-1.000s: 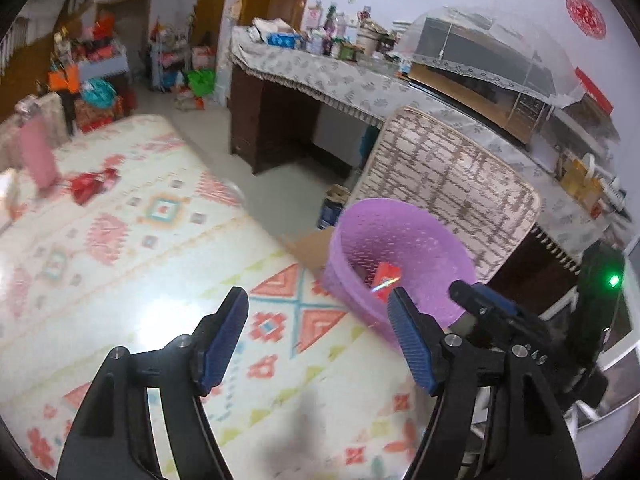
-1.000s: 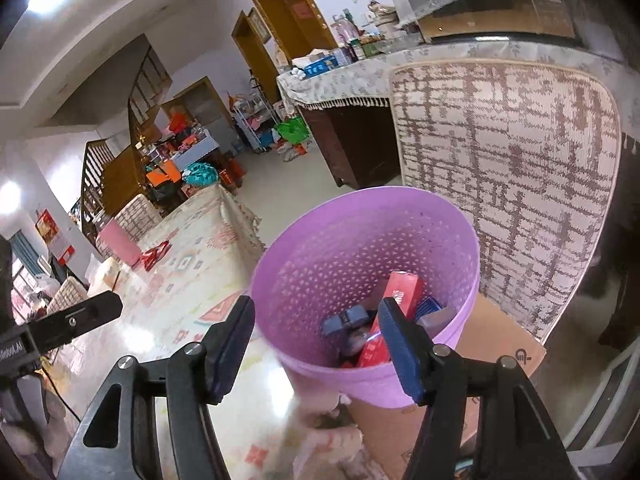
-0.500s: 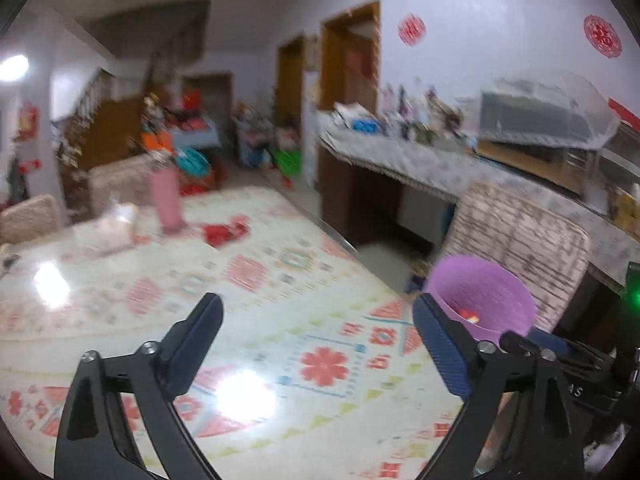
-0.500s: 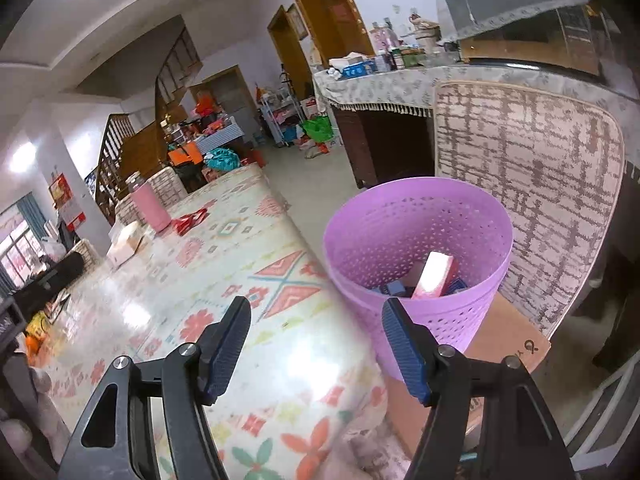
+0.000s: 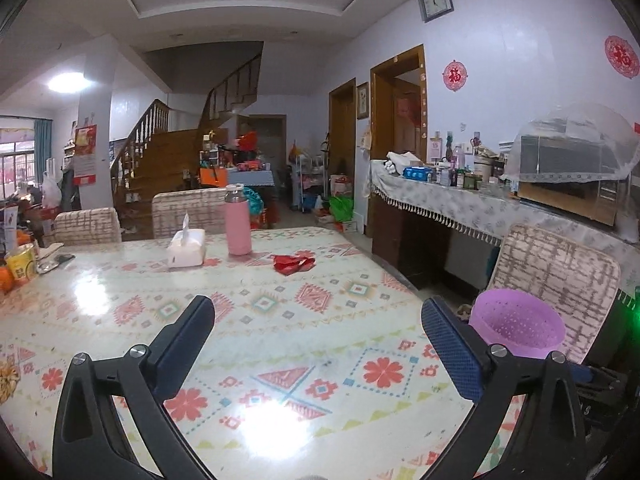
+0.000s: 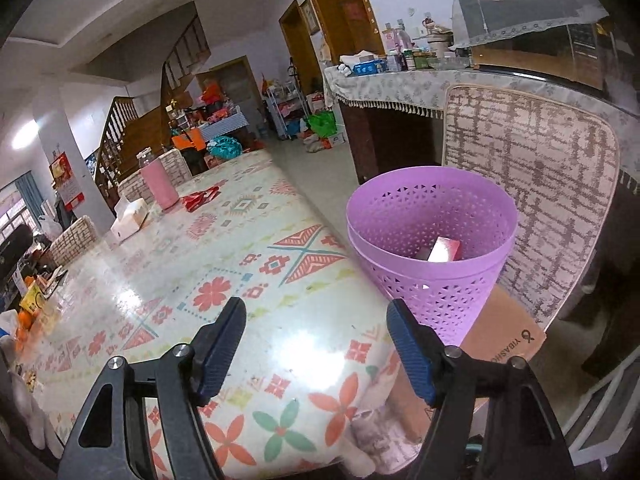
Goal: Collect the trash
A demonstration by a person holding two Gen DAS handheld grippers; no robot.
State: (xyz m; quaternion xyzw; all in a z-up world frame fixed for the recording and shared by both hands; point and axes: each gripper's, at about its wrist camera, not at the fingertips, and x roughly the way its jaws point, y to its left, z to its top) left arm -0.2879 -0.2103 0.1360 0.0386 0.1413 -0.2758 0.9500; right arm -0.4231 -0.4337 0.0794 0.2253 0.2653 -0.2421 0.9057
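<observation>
Our left gripper (image 5: 316, 332) and right gripper (image 6: 316, 340), jaws just spread and empty, have swung from the perforated purple plastic bin (image 6: 432, 240) toward crumpled red wrapper (image 5: 294, 262) mid-table, likely our next pickup.

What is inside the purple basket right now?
In the purple basket, a red-and-white carton shows above a dark item. The near wall hides the bottom, so anything else there cannot be seen.
</observation>
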